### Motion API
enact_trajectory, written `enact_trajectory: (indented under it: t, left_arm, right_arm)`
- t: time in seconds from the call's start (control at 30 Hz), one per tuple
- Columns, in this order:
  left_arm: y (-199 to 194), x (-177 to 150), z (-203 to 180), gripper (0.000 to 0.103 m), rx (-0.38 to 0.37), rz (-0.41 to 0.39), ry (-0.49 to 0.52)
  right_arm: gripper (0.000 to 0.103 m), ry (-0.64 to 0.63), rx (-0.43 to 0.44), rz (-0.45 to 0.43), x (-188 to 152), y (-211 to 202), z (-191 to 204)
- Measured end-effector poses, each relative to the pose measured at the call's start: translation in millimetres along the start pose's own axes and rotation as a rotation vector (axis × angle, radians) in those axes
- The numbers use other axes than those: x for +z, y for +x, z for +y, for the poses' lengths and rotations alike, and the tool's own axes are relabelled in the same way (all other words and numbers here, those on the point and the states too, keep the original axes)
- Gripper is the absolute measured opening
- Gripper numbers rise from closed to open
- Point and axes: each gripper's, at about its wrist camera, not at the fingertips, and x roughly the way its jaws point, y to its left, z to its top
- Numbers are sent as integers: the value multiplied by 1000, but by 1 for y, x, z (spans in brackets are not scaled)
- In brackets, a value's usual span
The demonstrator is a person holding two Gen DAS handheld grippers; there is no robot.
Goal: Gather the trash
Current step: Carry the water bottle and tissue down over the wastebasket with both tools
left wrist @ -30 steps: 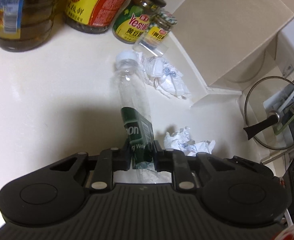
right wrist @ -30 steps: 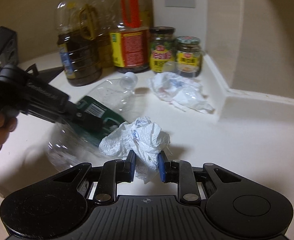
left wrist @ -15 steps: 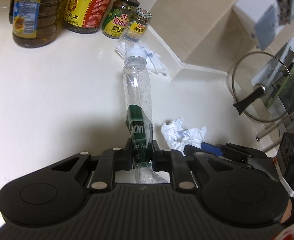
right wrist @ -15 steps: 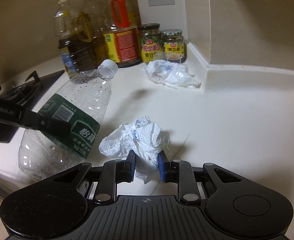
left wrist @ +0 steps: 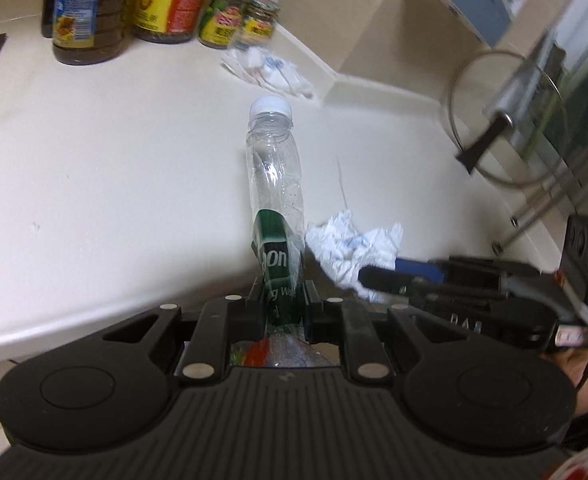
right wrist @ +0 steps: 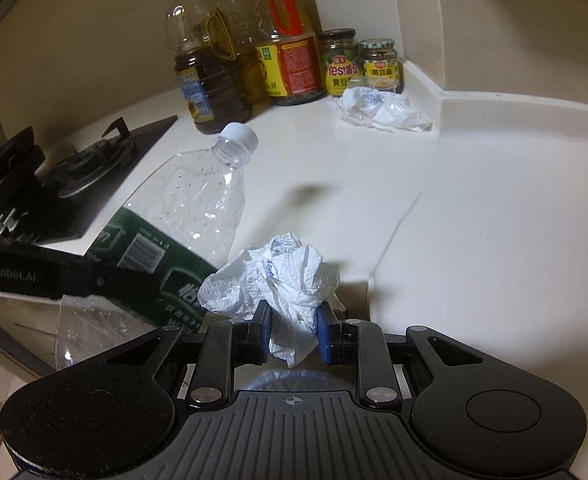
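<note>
clear plastic, crumpled and capped in white: an empty water bottle (left wrist: 275, 184) sits clamped by its green label between the pads of the left gripper (left wrist: 283, 306), lifted off the cream countertop (left wrist: 106, 152) with its neck pointing away. the label's white letters read "on" and part of a word starting "wa"; from the right wrist view it also carries a barcode and chinese print. the left tool's arm is marked "genrobot.ai". beside it, the right gripper (right wrist: 293, 330) pinches a wad of white paper towel (right wrist: 282, 276) between blue pads, also held above the counter. a second crumpled tissue (right wrist: 382, 110) lies by the corner wall, touching two jars (right wrist: 360, 66) whose yellow labels show "yes!". behind them stand oil bottles (right wrist: 210, 64) with yellow and red labels. a black gas hob (right wrist: 66, 176) sits at the left, a glass pot lid (left wrist: 506, 120) at the right.
</note>
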Motion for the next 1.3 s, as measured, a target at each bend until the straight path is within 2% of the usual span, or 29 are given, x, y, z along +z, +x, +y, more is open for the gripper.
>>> enact_trajectory:
  t: [0.13,0.3,0.5,0.7,1.0,1.3]
  left_arm:
    - [-7,-20,-1,14,-17,34,76]
    - [-13,-52,8,15,-44,107,129]
    - [1,-89,20,15,-61,200,122]
    - [33,-113,24,15,-15,258,90]
    - [77,-122,19,15,59,285,50]
    - [92,-123,19,15,94,295,36]
  right_arm:
    - [24,61,-76,-2,-19,-13,2]
    - [24,112,-138,43,-50,-16,11]
    - [24,126,-194,95,-82,-8,30]
    - [24,107,-236,112,-109,10,41]
    - [24,71,-307,119,-130,34,41]
    - [24,74,-347,145,-137,45,40]
